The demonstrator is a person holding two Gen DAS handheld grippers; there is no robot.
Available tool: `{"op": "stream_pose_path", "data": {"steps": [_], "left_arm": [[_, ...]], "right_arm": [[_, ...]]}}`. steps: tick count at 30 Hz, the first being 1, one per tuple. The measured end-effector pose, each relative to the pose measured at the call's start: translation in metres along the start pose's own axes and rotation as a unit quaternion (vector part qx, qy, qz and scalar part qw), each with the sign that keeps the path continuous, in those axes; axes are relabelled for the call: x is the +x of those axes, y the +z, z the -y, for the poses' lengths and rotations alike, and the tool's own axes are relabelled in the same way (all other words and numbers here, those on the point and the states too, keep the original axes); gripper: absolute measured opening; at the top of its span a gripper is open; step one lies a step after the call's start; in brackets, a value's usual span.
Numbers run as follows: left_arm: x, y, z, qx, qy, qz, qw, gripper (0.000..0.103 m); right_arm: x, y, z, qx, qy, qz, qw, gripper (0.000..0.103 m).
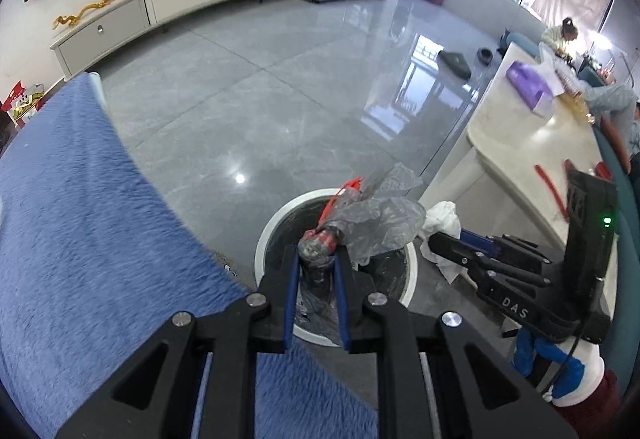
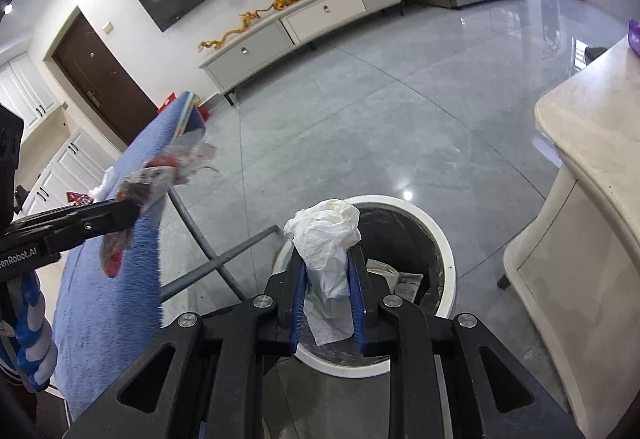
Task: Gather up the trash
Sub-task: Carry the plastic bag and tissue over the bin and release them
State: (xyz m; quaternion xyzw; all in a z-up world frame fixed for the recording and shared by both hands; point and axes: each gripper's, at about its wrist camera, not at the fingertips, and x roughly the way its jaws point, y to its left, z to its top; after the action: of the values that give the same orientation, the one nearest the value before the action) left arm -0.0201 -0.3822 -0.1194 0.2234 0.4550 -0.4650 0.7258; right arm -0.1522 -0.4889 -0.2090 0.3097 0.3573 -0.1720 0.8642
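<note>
over bin point(image 2: 444, 239), grippers point(image 1: 316, 259) clamp trash (both)

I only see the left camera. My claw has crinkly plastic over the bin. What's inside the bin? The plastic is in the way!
Observer: From the right camera, the bin has a dark liner and some paper scraps at the bottom.
Operator: What is the other claw holding? I just see white stuff.
Observer: The right gripper pinches a crumpled white tissue, just above the bin's near rim.
Operator: Is there more trash left on the blue blanket?
Observer: Yes. On the blue blanket, behind the left gripper and its plastic wrapper, lie a small white wad and a red packet.
</note>
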Motion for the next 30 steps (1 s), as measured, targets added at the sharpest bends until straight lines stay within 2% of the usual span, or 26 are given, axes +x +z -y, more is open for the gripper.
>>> {"op": "stream_pose_path", "data": {"steps": [13, 17, 19, 22, 30], "left_arm": [[0.053, 0.022, 0.008, -0.005, 0.017, -0.035, 0.9992, 0.018], [0.067, 0.025, 0.008, -0.013, 0.01, -0.047, 0.9987, 0.02], [0.071, 0.024, 0.008, -0.018, 0.001, -0.054, 0.9984, 0.029], [0.071, 0.023, 0.006, -0.022, -0.005, -0.053, 0.9983, 0.045], [0.053, 0.017, -0.002, -0.032, -0.02, -0.031, 0.9988, 0.046]], "right_arm": [[0.036, 0.005, 0.015, 0.007, -0.011, -0.023, 1.0, 0.024], [0.043, 0.006, 0.016, 0.008, -0.017, -0.029, 0.999, 0.027], [0.046, 0.006, 0.017, 0.01, -0.021, -0.033, 0.999, 0.035], [0.049, 0.005, 0.021, 0.012, -0.026, -0.039, 0.999, 0.039], [0.045, 0.001, 0.021, 0.016, -0.034, -0.045, 0.998, 0.042]]}}
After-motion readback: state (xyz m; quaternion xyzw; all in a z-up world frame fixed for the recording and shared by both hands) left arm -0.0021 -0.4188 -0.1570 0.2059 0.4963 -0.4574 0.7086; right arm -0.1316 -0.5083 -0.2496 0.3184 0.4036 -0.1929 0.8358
